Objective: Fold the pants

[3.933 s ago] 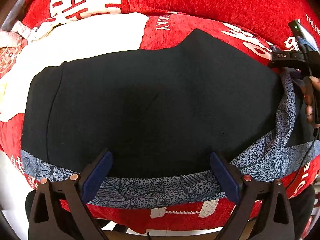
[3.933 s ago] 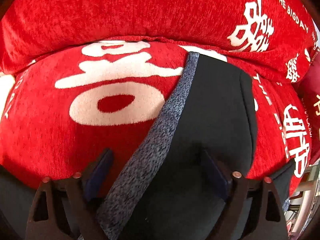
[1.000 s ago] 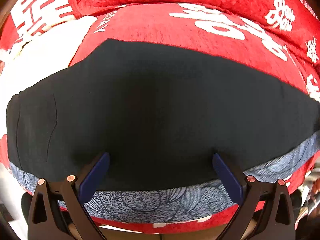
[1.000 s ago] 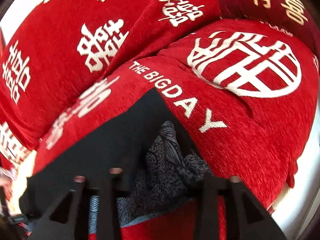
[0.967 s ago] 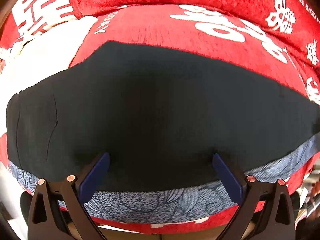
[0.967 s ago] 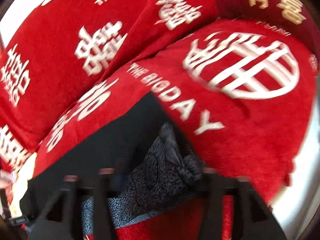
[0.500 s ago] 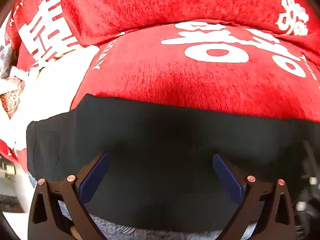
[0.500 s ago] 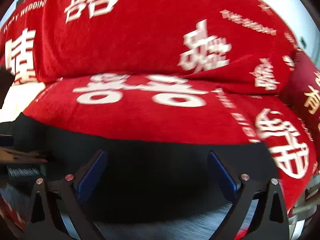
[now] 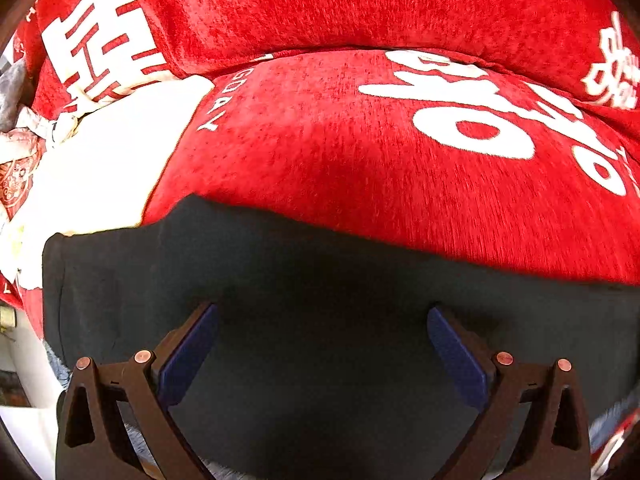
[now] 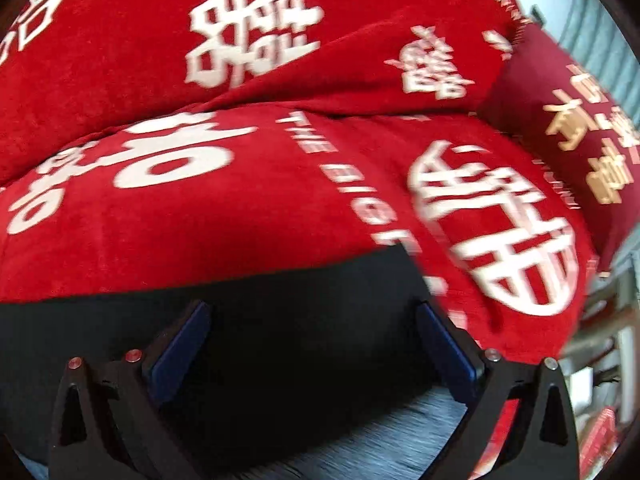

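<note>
The black pants (image 9: pixel 320 320) lie flat across the lower half of both views on a red cover with white lettering (image 9: pixel 360 168); their lower edge is cut off by the frame. In the right wrist view the picture is smeared, so the lettering and the grey-blue patterned band (image 10: pixel 360 432) at the bottom are hard to make out. The left hand-held gripper (image 9: pixel 322 344) stands wide apart over the cloth, nothing between its blue pads. The right hand-held gripper (image 10: pixel 312 340) also stands wide, gripping nothing; its jaws have just been opening, with no cloth pinched. A second ago the right one had bunched patterned fabric between its fingers; that bunch is gone now. In the left view the patterned band has slid almost out of sight.
</note>
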Available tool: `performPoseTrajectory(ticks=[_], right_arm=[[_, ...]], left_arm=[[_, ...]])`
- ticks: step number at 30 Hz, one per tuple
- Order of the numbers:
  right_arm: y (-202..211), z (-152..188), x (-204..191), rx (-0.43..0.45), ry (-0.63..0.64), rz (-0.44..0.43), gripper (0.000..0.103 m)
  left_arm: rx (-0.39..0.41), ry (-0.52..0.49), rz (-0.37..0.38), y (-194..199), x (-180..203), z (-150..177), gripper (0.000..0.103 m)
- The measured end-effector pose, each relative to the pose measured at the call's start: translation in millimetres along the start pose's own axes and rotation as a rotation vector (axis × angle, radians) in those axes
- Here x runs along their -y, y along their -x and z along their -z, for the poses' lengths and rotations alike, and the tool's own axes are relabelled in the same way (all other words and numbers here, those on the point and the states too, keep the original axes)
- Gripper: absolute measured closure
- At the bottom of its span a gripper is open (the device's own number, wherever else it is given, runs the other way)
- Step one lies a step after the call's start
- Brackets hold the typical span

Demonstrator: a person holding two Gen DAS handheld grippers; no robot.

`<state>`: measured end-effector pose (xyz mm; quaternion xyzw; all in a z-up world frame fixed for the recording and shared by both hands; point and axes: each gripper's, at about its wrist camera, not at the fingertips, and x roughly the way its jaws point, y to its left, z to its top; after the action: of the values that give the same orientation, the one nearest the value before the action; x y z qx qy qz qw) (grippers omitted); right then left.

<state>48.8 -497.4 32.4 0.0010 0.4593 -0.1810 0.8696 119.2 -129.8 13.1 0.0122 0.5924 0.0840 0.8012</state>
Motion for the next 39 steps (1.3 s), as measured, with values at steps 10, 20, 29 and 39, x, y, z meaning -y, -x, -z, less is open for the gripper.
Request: performPoseTrajectory(ticks=[10, 20, 29, 39], right_arm=[[87.9, 95.9, -111.1, 0.070, 0.296, -0.315, 0.001], [52.5, 88.1, -65.0, 0.020, 0.255, -0.170, 0.001], [17.7, 71.2, 18.6, -0.048, 0.057, -0.119, 0.000], [13.4, 71.7, 24.4, -0.052, 0.050, -0.118, 0.000]], left_arm=[[0.125, -0.228, -0.021, 39.3, 18.8, 101.8, 0.000], [0.073, -0.077, -0.025, 19.2, -52.0, 108.6, 0.000], [0.014, 0.072, -0.052, -4.0, -141.0, 129.4, 0.000], [-0.013, 0.216, -0.084, -23.1, -225.8, 138.9, 0.000]])
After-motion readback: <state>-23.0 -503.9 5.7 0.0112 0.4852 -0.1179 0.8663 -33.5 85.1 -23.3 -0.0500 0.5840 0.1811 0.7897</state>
